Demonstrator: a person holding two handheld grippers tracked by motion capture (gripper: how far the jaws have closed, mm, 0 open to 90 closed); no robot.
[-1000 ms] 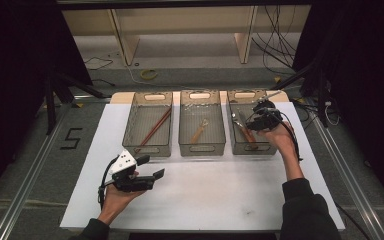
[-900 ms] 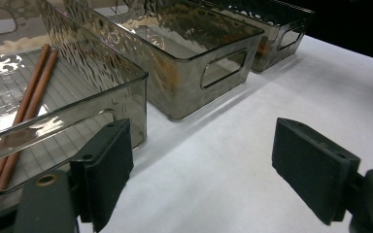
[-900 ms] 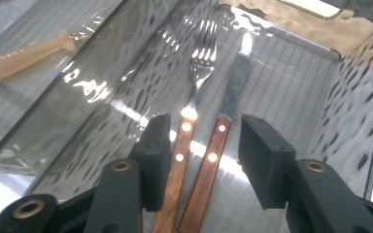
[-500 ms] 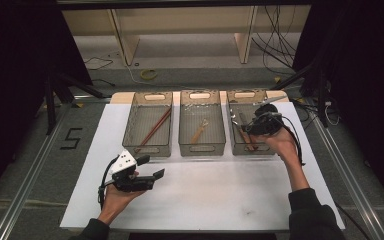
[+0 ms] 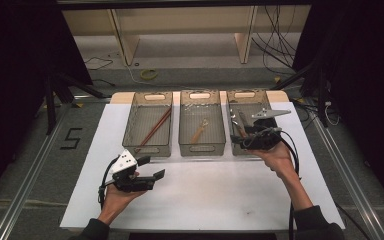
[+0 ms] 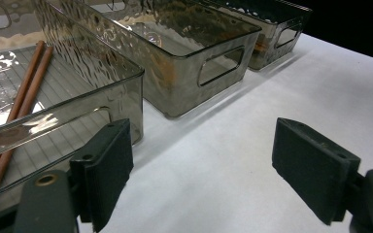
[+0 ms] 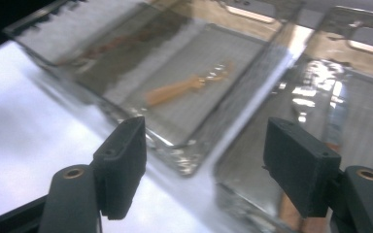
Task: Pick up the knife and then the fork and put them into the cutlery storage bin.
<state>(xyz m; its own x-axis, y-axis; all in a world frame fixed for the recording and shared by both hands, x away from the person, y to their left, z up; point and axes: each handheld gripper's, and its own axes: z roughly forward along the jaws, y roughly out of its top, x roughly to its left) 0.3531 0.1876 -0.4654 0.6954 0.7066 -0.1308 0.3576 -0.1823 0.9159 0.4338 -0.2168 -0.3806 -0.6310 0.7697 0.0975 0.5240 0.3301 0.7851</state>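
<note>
From the high view, the right gripper (image 5: 241, 141) is at the near end of the right smoky transparent plastic bin (image 5: 258, 96), where metal cutlery with brown handles (image 5: 238, 123) lies. This cutlery lies along the length of the bin, from the near end to the far end, slightly slanted; which end is the head I cannot tell. The jaws of the right gripper have just been opening, and nothing is between them. The left gripper (image 5: 156, 174) rests low over the white surface (image 5: 220, 195), in front of the left smoky bin (image 5: 130, 131).

In the left gripper view, the black fingers (image 6: 108, 170) stand wide apart with only the surface between them. The pair of brown wooden chopsticks (image 6: 17, 109) lies along the length of the left bin, side by side.

In the right gripper view, the picture is blurred. The fingers (image 7: 125, 162) are wide and empty, over the wall between the middle smoky bin (image 7: 184, 163) and the right bin. The small wooden fork (image 7: 187, 86) lies in the middle bin, with its long axis slanted.

I judge that the step is the withdrawal after a release. To do it well, the hand should rise clear of the bin rim before it moves sideways, with the jaws kept open, so that the bin is not pushed.
</note>
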